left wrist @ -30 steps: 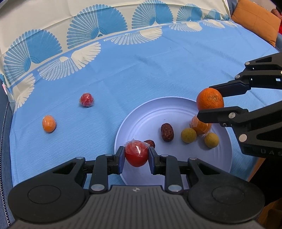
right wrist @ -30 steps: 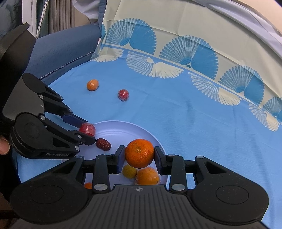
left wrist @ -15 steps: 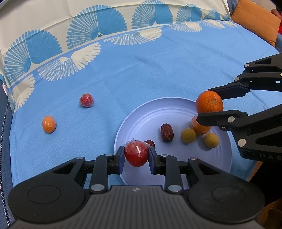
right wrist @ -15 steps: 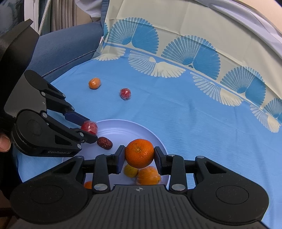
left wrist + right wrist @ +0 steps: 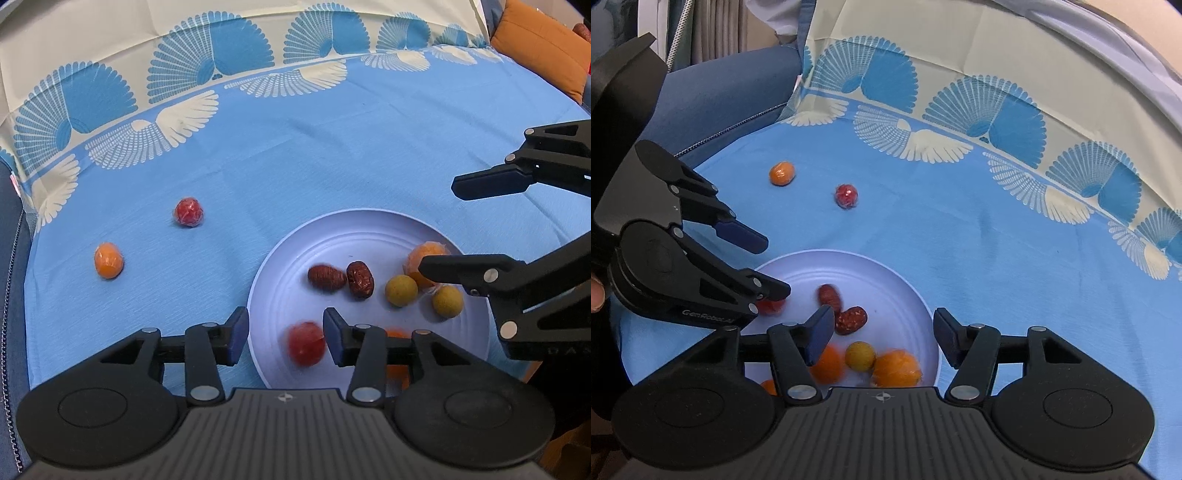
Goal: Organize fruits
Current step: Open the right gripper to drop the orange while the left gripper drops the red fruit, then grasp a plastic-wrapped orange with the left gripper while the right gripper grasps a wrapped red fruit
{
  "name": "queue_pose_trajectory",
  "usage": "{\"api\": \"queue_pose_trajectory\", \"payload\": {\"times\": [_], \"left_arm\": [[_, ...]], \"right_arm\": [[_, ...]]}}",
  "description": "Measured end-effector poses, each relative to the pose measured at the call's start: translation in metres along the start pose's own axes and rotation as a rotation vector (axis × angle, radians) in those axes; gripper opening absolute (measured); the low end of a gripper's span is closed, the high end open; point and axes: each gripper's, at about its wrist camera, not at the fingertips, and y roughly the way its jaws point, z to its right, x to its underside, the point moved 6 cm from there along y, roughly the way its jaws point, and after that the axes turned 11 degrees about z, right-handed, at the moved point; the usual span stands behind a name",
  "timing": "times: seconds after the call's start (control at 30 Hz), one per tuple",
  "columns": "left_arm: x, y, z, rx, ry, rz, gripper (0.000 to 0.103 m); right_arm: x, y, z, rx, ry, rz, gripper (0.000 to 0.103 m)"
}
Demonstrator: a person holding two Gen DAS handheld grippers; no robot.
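Note:
My left gripper (image 5: 284,334) hangs over the near rim of the pale plate (image 5: 258,288), its jaws opening. The red wrapped fruit (image 5: 306,343) shows blurred just below them, free of the pads. My right gripper (image 5: 882,332) is over the plate's other side, jaws opening and nothing between them. The big orange (image 5: 829,363) is blurred on the plate beneath it. Two dates (image 5: 360,278), two yellow-green fruits (image 5: 401,290) and a wrapped orange fruit (image 5: 421,258) also lie on the plate. Out on the blue cloth sit a red wrapped fruit (image 5: 189,211) and a small orange fruit (image 5: 108,260).
The tablecloth has a fan-patterned border (image 5: 207,62) at its far side. An orange cushion (image 5: 535,40) lies beyond the far right corner. A blue upholstered seat (image 5: 720,92) stands past the table's left edge. A fingertip (image 5: 596,295) shows on the left gripper's handle.
Both grippers have opened. The red wrapped fruit has left the left jaws and the big orange has left the right jaws; both dropped toward the plate. One date has shifted.

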Motion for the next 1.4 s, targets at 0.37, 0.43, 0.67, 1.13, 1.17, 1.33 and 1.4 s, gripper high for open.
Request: {"api": "queue_pose_trajectory", "payload": {"times": [0.37,0.43,0.67,1.13,1.17,1.33,1.4], "left_arm": [[-0.001,-0.001,-0.001,-0.006,-0.001,0.002,0.049],[-0.001,-0.001,-0.002,-0.007,-0.001,0.003,0.049],[-0.008,-0.007,-0.01,-0.032,-0.026,0.044,0.049],[-0.054,-0.025,-0.063,-0.163,-0.135,0.225,0.009],[-0.058,-0.025,-0.068,-0.168,-0.138,0.225,0.009],[-0.098,-0.027,-0.1,-0.278,-0.091,0.297,0.009],[-0.111,-0.024,-0.115,-0.317,-0.083,0.336,0.009]], "right_arm": [[0.0,0.0,0.004,0.011,-0.008,0.003,0.066],[0.0,0.0,0.004,0.014,-0.01,0.004,0.066],[-0.002,-0.001,0.004,0.032,-0.016,0.011,0.066],[-0.021,-0.002,0.024,0.14,0.074,0.089,0.066],[-0.023,-0.001,0.026,0.152,0.083,0.096,0.066],[-0.036,0.002,0.033,0.183,0.138,0.143,0.064],[-0.041,0.004,0.034,0.194,0.161,0.159,0.061]]}}
